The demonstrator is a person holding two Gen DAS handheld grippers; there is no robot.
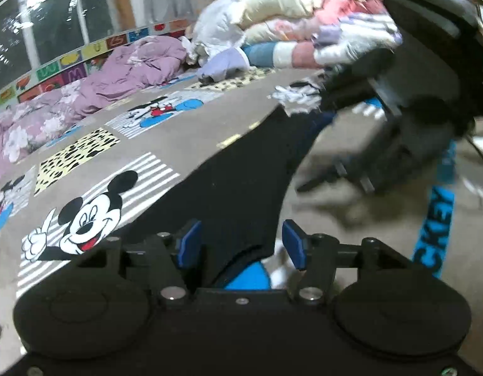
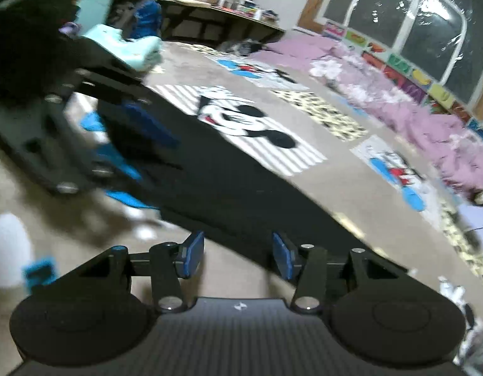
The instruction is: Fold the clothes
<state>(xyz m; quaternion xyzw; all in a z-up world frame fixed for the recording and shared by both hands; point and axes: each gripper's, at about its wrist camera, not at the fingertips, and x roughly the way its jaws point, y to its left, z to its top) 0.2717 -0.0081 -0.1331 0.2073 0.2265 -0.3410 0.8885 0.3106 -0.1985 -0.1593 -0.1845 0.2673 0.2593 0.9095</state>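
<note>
Two tools, both spread wide, neither one pinching anything.

Left tool: blue pads far apart, with one end of a long black cloth lying in the gap between them. Hard to tell if the pads touch the cloth. From that gap, a dark strip of cloth running forward and to the right, getting thinner far away, up toward the other tool, seen only as a big blurry black shape on the right side.

Right tool: blue pads far apart as well. Black cloth just past the pads, its near edge right beside the right-hand pad. Grey sheet showing in the gap, not cloth. From there, cloth stretching forward and to the left, all the way to the left tool, blurry at the top left, with a blue pad sitting against the cloth.

Under the cloth, a grey sheet with cartoon mouse pictures, stripy squares and spotty yellow squares. Along the far side of the sheet, a crumpled purple blanket with flowers. Past the far end of the cloth, a tall messy heap of pink, cream and white clothes. Close to the left tool in the right view, a folded mint-green cloth.
</note>
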